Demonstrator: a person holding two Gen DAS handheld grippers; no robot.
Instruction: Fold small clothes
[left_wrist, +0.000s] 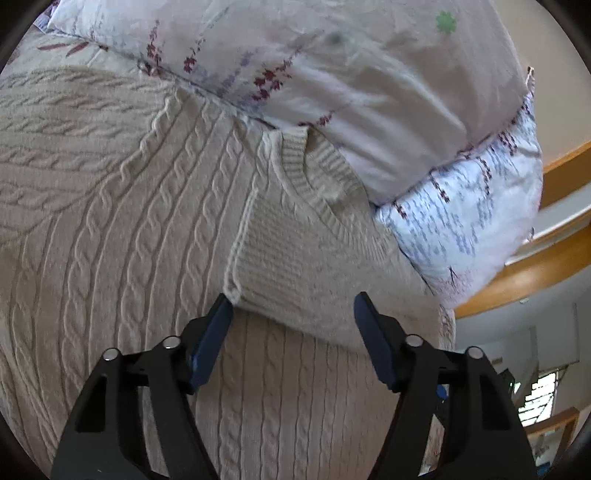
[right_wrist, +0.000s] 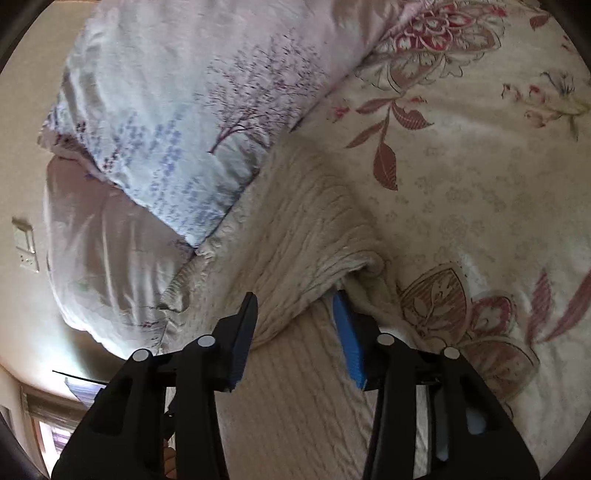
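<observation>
A beige cable-knit sweater (left_wrist: 122, 206) lies spread on the bed, its ribbed collar (left_wrist: 295, 166) against a pillow. A folded-over part (left_wrist: 303, 273) lies on its body. My left gripper (left_wrist: 293, 304) is open, its jaws wide apart on either side of that fold's near edge, holding nothing. In the right wrist view the sweater (right_wrist: 295, 236) has a raised fold between the jaws of my right gripper (right_wrist: 297, 299), which stands open around it; the right fingertip (right_wrist: 341, 301) sits under the fold's edge.
Two floral pillows (left_wrist: 369, 74) lie along the sweater's far side, also seen in the right wrist view (right_wrist: 177, 122). A cream bedsheet with red flowers (right_wrist: 461, 155) covers the bed. A wooden bed frame (left_wrist: 535, 273) runs at the right.
</observation>
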